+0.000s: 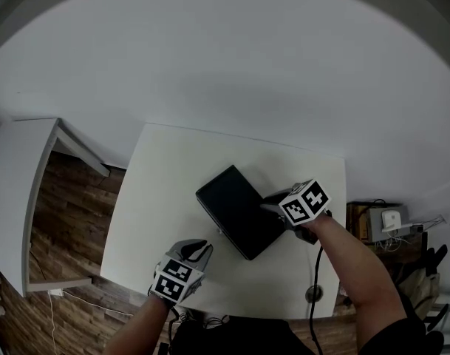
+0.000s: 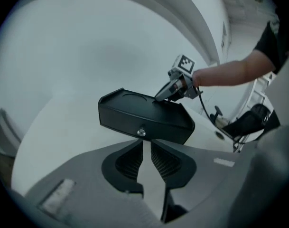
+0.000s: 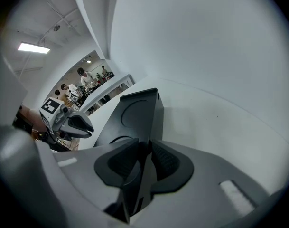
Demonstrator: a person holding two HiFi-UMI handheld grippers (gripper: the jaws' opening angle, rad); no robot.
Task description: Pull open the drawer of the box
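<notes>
A flat black box (image 1: 236, 209) lies askew on the white table (image 1: 173, 168). In the left gripper view, a small shiny knob (image 2: 141, 132) marks its drawer front. The drawer looks pushed in. My right gripper (image 1: 273, 207) is shut on the box's right edge, and in the right gripper view the box (image 3: 137, 110) has its thin wall between the pads of that gripper (image 3: 146, 146). My left gripper (image 1: 199, 248) sits near the table's front, aimed at the knob. This gripper (image 2: 146, 144) is slightly open, just short of the knob, with nothing between its fingers.
A low white side table (image 1: 18, 191) stands to the left over the wooden floor (image 1: 77, 213). A cable runs to a grommet hole (image 1: 311, 294) at the table's front right. Electrical boxes (image 1: 387, 220) sit beyond the right edge. Several people (image 3: 82, 80) are far off.
</notes>
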